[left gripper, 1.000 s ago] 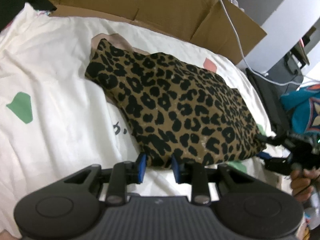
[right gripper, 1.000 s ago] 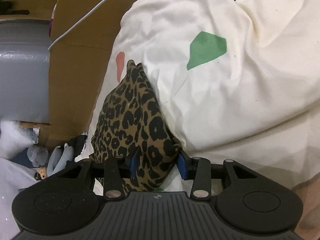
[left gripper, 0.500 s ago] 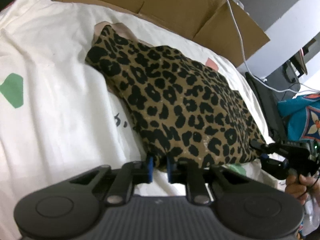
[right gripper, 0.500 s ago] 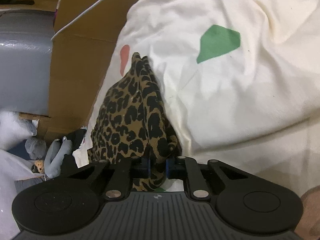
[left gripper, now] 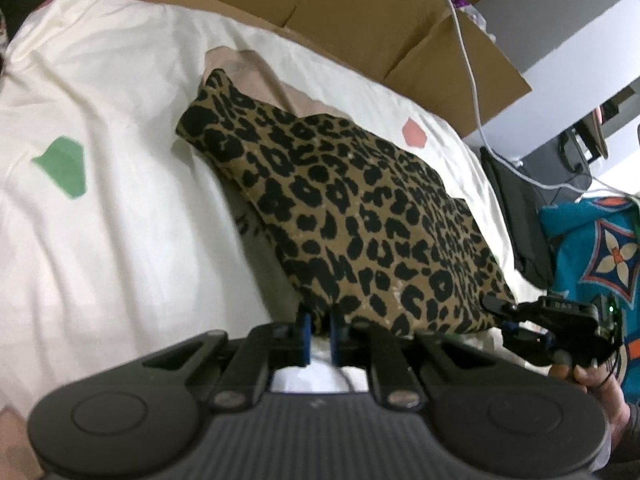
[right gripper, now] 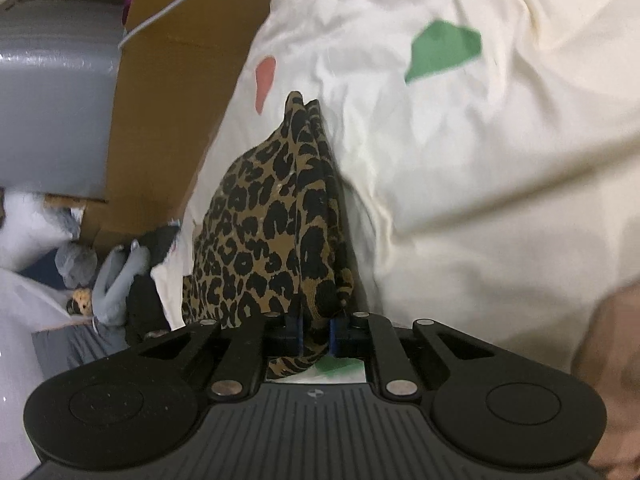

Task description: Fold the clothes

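Observation:
A leopard-print garment (left gripper: 352, 216) lies folded on a cream sheet (left gripper: 112, 208) with green and pink patches. Its near edge is lifted off the sheet, leaving a shadow beneath. My left gripper (left gripper: 319, 330) is shut on the near left corner of that edge. In the same view the right gripper (left gripper: 506, 318) pinches the near right corner, held by a hand. In the right wrist view the leopard-print garment (right gripper: 276, 224) rises edge-on, and my right gripper (right gripper: 316, 334) is shut on its bunched corner. A beige garment (left gripper: 256, 72) peeks out under the far end.
Cardboard boxes (left gripper: 360, 8) line the far side of the bed, with a white cable (left gripper: 468, 64) over them. A dark bag (left gripper: 516, 216) and a teal patterned cloth (left gripper: 600, 248) sit to the right. Grey soft toys (right gripper: 100, 264) lie on the floor beside the bed.
Both grippers went from open around the garment's near corners to shut on them. The near edge has since risen off the sheet.

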`<state>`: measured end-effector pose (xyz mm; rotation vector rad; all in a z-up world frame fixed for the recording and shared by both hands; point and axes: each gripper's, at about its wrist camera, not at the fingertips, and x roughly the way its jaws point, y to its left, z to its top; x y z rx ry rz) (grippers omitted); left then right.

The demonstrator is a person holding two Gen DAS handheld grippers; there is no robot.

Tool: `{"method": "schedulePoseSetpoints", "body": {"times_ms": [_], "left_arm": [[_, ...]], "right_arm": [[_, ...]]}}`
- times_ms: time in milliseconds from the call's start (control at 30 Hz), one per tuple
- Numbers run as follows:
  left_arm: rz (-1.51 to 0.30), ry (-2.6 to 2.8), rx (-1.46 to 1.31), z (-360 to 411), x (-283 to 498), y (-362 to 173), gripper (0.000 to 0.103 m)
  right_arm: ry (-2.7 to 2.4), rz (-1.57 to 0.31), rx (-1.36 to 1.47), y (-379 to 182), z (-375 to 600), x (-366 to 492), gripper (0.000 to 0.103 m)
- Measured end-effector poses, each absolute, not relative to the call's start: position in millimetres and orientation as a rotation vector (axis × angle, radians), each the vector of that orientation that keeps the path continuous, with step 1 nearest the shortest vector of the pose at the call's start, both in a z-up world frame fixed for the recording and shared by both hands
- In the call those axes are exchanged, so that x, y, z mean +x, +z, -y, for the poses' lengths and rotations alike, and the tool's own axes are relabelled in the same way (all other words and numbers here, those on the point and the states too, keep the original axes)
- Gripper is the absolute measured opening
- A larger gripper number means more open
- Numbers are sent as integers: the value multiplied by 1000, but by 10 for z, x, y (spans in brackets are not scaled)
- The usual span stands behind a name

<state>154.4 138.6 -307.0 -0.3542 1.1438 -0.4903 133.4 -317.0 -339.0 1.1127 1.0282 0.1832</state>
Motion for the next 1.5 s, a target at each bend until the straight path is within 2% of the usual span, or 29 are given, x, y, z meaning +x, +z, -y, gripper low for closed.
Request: {"method": "schedulePoseSetpoints", "body": {"times_ms": [267,367,400,533,733,767,867,1267,1333,1400,1500], "left_arm": [[-1209,-466,-344,-1525,1449,-3002,8],[-1236,-433,-374,-1584,1457,-2956,6],[-1243,-421,-380,-1590,1443,-2957,1],[-1294,-396,-378,-1520,1461,-3040,0],[-1251,-417,-416,-1616,1589,-2923,0],[-1244,-424,-412,-1617,1618,-2900,1],[-1236,-432,-378,-1562,1708,-2902,13],[-1167,-491,-294,-1388,2007,-2793,15],[-1147,-495,-275,-1355,2065,-2758,19],[-1135,-496,-256,-1302,2126,-2740,32],[-1124,-506,-231,-1205,2230,-2735,37]], "right_arm": [[237,-1106,1102,-3376,2991,1125,9],[243,-1132,1083,-3318,2941,1098,9],[244,-1128,1076,-3293,2937,1101,9],[237,-1117,1054,-3238,2967,1128,9],[226,-1104,1027,-3200,3000,1144,8],[224,-1101,1025,-3189,3006,1146,8],[220,-1090,1013,-3149,3047,1172,8],[166,-1044,924,-2922,3410,1536,8],[156,-1036,908,-2881,3478,1608,8],[151,-1029,893,-2837,3526,1676,8],[153,-1022,872,-2767,3568,1771,8]]}}
